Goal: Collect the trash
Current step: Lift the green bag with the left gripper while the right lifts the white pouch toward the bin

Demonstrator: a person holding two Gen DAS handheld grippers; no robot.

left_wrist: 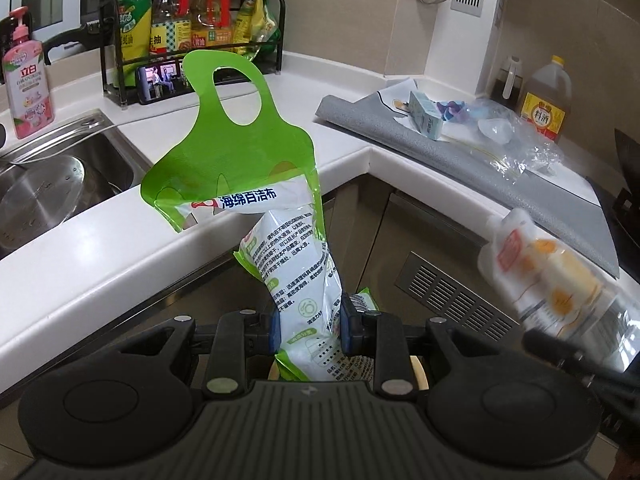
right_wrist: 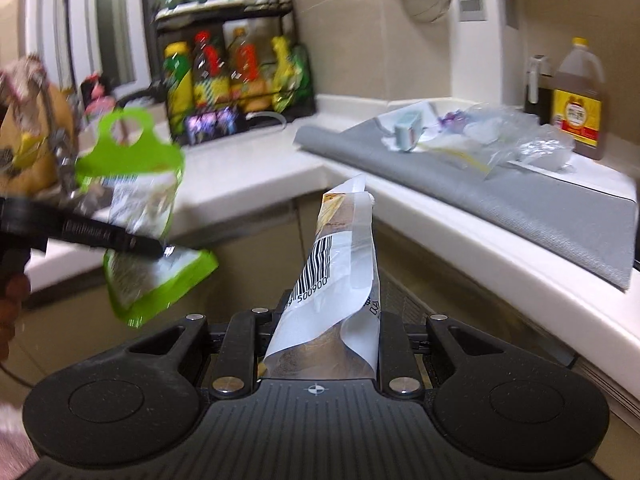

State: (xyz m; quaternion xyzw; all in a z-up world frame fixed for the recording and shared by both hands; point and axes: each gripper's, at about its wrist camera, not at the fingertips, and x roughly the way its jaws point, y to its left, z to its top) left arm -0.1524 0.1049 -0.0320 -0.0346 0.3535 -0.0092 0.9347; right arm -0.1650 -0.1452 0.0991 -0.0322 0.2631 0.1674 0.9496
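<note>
A kitchen corner with a white countertop (left_wrist: 100,248) seen from two hand-held grippers held out in front of the lower cabinets.

The left gripper (left_wrist: 309,326) is clamped on a green and white sponge wrapper (left_wrist: 256,184). Its blue pads pinch the wrapper near the bottom end. The wrapper's long axis runs nearly upright, leaning up and to the left, with its green hanger loop at the top, pointing toward the bottle rack (left_wrist: 192,40) at the back of the counter. It hangs in the air in front of the counter edge, to the right of the steel sink (left_wrist: 60,184).

The right gripper (right_wrist: 320,320) is clamped on a white snack pouch (right_wrist: 340,264) with a barcode. The pouch stands nearly upright between the fingers, its long axis tilted slightly right, its narrow top pointing toward the counter corner.

More litter lies on a grey mat (left_wrist: 460,160) on the right counter: a small carton (left_wrist: 426,116) and crumpled clear plastic (left_wrist: 516,140), near a bottle of cooking wine (left_wrist: 546,100).
</note>
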